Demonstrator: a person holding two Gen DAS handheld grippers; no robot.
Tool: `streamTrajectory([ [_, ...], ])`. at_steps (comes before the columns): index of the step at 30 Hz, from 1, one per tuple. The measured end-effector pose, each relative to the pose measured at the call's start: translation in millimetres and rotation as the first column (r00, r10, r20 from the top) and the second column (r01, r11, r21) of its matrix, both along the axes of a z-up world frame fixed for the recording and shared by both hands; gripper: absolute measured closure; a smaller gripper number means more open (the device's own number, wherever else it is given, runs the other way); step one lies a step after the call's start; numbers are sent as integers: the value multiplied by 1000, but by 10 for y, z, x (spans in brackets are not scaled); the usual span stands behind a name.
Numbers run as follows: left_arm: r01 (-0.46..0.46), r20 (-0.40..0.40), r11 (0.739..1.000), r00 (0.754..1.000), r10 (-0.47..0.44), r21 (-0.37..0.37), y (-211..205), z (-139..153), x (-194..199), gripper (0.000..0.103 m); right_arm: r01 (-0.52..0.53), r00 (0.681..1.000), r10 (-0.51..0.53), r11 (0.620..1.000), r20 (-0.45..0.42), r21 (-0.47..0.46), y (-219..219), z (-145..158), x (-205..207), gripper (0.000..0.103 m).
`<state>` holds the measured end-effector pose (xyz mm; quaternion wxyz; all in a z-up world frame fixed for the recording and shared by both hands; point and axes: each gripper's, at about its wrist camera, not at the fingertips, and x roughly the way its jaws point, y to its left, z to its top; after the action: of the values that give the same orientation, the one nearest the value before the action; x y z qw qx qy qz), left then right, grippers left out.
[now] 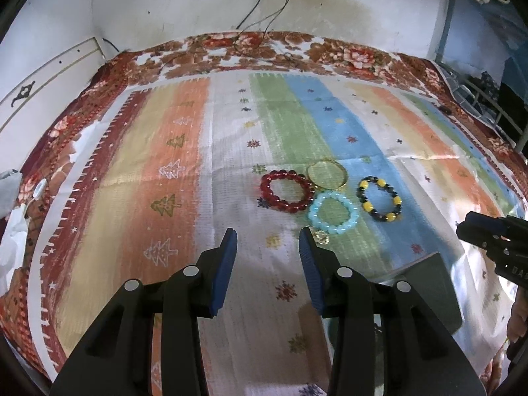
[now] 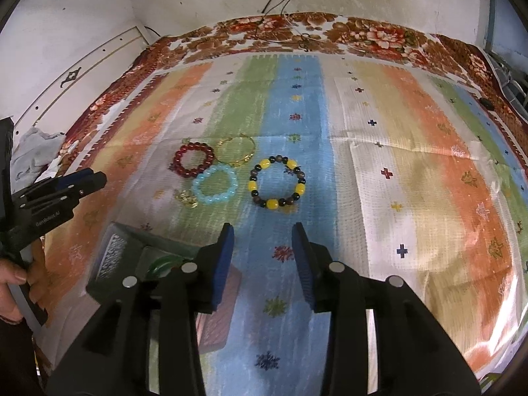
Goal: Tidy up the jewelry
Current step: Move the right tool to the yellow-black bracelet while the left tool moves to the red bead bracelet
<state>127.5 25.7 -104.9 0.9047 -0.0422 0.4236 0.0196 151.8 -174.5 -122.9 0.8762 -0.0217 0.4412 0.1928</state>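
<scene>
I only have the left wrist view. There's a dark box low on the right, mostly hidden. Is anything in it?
Observer: Yes. In the right wrist view the box is open and a green bangle lies inside.
Reviewer: Is the right hand-held gripper carrying anything?
Observer: No. The right hand-held gripper is open, with nothing between its fingers.
Reviewer: What lies straight ahead of it?
Observer: The yellow-and-black bracelet, flat on the cloth and apart from the fingertips.

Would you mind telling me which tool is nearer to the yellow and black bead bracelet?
Right. The right tool sits open just short of the yellow and black bead bracelet, nearly in line. The left tool is farther off, to its left.
</scene>
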Motion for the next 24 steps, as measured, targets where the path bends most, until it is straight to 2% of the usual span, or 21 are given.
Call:
streamTrajectory([
  [21,60,-71,998,996,-62,-30,103,-413,602,64,16,997,-17,1000,-70,-12,69,-471,661,64],
  [24,49,-80,998,995,-52,-42,145,-479,636,64,15,997,-18,999,-71,-40,115,-557,731,64],
])
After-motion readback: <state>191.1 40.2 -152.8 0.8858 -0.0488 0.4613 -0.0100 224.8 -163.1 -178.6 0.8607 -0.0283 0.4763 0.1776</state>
